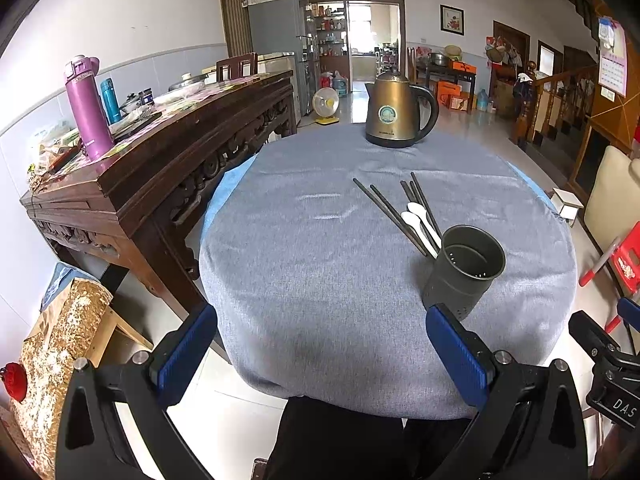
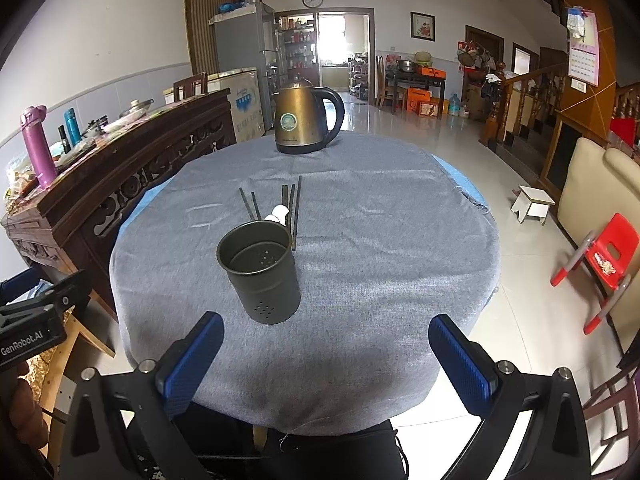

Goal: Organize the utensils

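Here the dark metal cup (image 2: 260,274) stands upright on the grey tablecloth (image 2: 360,280) of the round table, toward the near edge, with small holes showing in its floor and low on its wall. Just behind it lie the utensils: a loose bunch of dark chopsticks (image 1: 390,210) spread flat on the cloth, and two white spoons (image 1: 416,224) lying among them, their handles running toward the cup's rim. From the right wrist view the spoons (image 2: 279,213) are partly hidden behind the cup, and the chopsticks (image 2: 294,210) fan out beyond it. Nothing is inside the cup.

The left gripper (image 1: 320,344) hangs over the near edge of the table with its blue-padded fingers (image 1: 456,350) spread wide and nothing between them; the cup (image 1: 466,270) sits just ahead of its right finger. The right gripper (image 2: 326,348) is likewise spread wide and holds nothing, with the cup a little ahead of its left finger.

At the far side of the table stands a brass-coloured kettle (image 2: 306,120) with a black handle. To the left runs a carved dark wooden sideboard (image 1: 160,168), bearing a purple flask (image 1: 86,108).
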The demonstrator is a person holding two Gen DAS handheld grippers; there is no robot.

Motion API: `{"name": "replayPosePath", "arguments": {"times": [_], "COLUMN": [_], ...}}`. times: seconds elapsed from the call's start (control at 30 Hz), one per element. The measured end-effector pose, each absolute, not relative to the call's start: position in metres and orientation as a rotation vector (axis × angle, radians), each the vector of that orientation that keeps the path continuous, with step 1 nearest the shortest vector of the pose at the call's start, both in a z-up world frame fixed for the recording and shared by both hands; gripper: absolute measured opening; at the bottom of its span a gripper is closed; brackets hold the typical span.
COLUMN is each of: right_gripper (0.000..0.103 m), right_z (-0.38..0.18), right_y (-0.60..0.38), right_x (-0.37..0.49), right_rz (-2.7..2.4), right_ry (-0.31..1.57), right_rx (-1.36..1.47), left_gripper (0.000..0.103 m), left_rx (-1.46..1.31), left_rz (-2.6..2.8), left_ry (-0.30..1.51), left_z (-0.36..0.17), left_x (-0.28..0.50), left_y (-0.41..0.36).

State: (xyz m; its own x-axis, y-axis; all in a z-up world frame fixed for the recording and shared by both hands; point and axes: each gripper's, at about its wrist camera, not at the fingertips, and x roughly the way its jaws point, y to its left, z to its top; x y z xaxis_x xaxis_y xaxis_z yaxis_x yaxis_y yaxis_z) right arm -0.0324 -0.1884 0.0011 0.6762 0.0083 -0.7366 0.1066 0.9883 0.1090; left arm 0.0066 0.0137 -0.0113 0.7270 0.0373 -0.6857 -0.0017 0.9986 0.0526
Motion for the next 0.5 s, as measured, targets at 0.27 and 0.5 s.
{"name": "replayPosePath", "arguments": {"times": [0.27, 0.5], "right_gripper": [0.103, 0.103], "right_z": [-0.002, -0.0031], "right_y": [-0.1849, -0.1841], "right_x": [-0.0328, -0.0339], "right_rz": [-0.056, -0.055], "right_ry": [0.829, 0.832], "right_rx": [0.153, 0.154], "left_gripper": [0.103, 0.103], "left_rx": [0.046, 0.048], "left_rz": [0.02, 0.019], "left_ry": [0.762, 0.768], "left_z": [-0.0135, -0.0162], "left_x": [0.0064, 0.0056], "left_y": [0.0167, 0.0152]}}
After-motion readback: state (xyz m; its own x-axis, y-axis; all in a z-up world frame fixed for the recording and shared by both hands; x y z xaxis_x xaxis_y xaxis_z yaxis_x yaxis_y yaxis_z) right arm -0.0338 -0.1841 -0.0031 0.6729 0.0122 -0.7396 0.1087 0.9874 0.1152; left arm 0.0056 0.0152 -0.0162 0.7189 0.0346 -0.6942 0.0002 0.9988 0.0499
